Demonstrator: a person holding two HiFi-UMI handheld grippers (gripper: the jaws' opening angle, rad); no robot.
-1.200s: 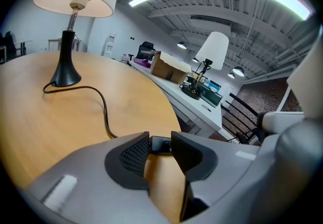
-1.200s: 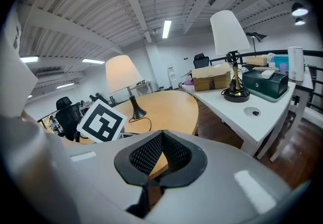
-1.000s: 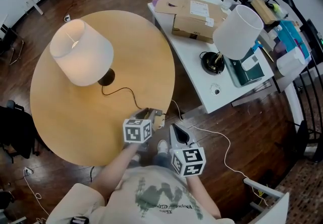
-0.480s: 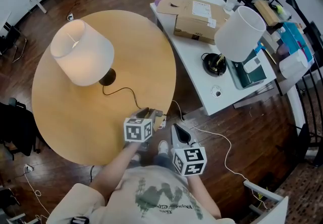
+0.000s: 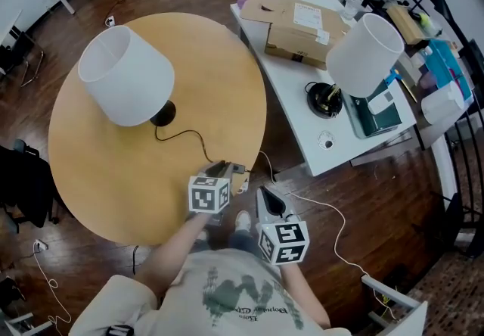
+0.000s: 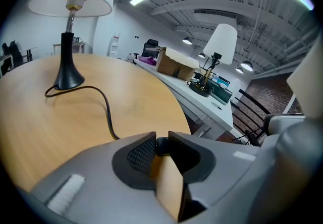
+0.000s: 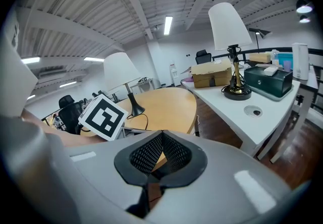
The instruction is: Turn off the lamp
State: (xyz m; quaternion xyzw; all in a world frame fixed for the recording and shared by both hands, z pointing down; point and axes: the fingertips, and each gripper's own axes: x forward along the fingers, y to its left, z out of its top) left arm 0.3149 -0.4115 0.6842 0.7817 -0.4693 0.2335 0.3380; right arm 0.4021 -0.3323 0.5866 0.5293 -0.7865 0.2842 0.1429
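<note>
The lamp [image 5: 127, 86] stands on the round wooden table [image 5: 91, 183], its white shade dark and unlit. From its black base [image 5: 162, 113] a black cord [image 5: 193, 138] runs to the table's near edge. My left gripper [image 5: 233, 173] is at that edge. In the left gripper view its jaws are closing, and its tips [image 6: 161, 142] pinch the small black cord switch [image 6: 162, 146]. My right gripper [image 5: 262, 192] hangs off the table beside it, shut with nothing between its pads [image 7: 151, 155].
A white desk [image 5: 295, 107] to the right carries a second unlit lamp [image 5: 364, 53], a cardboard box [image 5: 299, 28] and a green case [image 5: 370, 111]. A white cable [image 5: 333, 213] trails over the wooden floor. A dark chair [image 5: 23, 183] stands at the left.
The lamp's shade glowed warm before and is now plain white and unlit. Both grippers stay where they were.
</note>
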